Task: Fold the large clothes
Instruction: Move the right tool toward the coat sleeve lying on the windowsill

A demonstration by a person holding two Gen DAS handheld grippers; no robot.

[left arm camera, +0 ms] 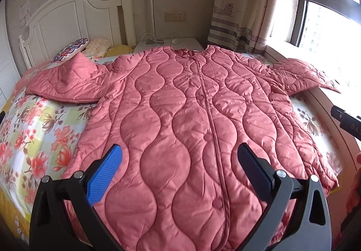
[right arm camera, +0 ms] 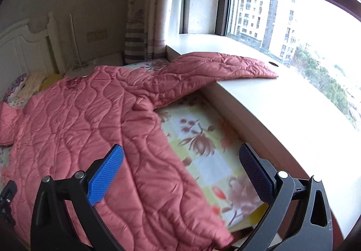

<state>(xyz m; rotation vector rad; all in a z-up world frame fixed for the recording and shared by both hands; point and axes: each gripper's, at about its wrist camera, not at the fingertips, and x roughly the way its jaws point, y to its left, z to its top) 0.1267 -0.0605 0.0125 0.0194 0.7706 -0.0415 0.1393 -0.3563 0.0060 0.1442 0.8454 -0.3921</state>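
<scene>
The pink coat (left arm camera: 191, 120) lies flat on the bed (left arm camera: 38, 129), unfolded. Both the left gripper (left arm camera: 180, 167) and right gripper (right arm camera: 180, 167) hover over its hem, jaws wide and empty. Next likely comes gripping the sleeve (right arm camera: 216, 65) on the windowsill (right arm camera: 282, 111).

Coat (left arm camera: 180, 115) on bed (left arm camera: 33, 129), sleeve (right arm camera: 225, 65) on sill (right arm camera: 293, 111)

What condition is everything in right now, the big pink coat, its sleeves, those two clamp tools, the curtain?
Quilted pink coat: spread flat on the bed, front up, closed, unfolded.
Left sleeve: stretched out across the floral bedsheet.
Right sleeve: stretched out, its end resting on the white window ledge.
Left gripper: open, holding nothing.
Right gripper: open, holding nothing.
Curtain: drawn aside.
</scene>
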